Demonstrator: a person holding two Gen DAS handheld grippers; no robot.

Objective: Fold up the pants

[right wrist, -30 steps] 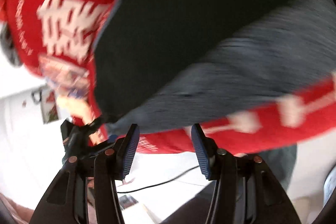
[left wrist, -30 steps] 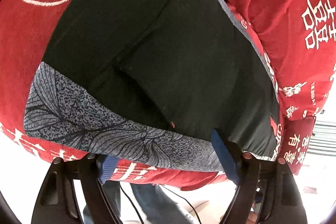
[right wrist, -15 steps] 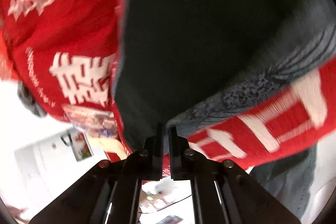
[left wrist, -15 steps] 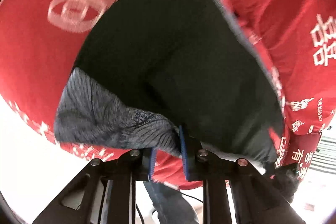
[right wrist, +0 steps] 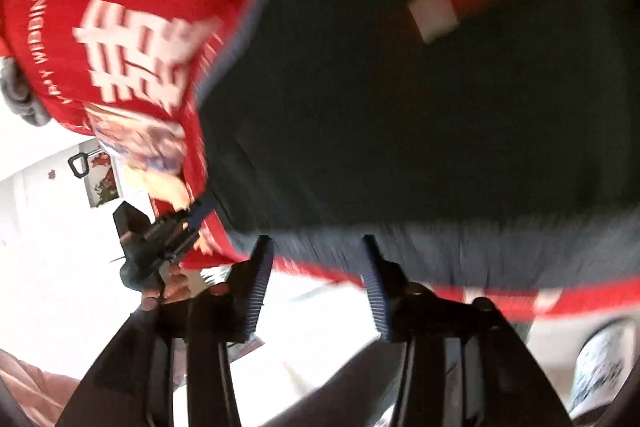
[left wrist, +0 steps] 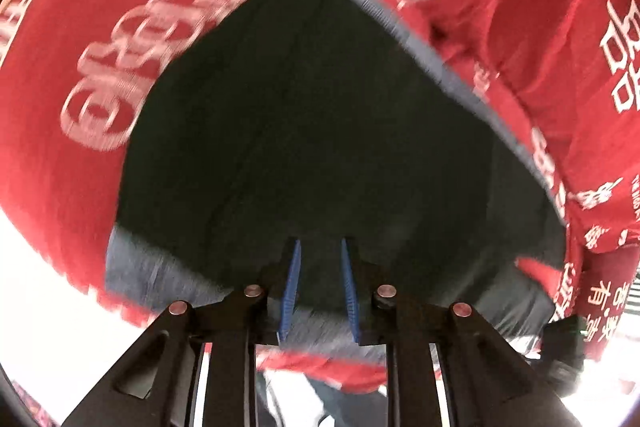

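Blurred pants point(left wrist: 320, 131) — waistband perhaps between parted pads point(left wrist: 291, 291).

I see the pants point(left wrist: 320, 131) as black, with a grey-blue waistband point(left wrist: 160, 279) strip, its pattern blurred. In the right view the pants point(right wrist: 420, 127) carry a small white tag point(right wrist: 434, 13). The cloth point(left wrist: 72, 67) under them is red with white characters and ring motifs. My left gripper point(left wrist: 319, 285) is black with blue pads point(left wrist: 291, 291); my right gripper point(right wrist: 316, 281) is black with dark blue ribbed pads point(right wrist: 376, 291).
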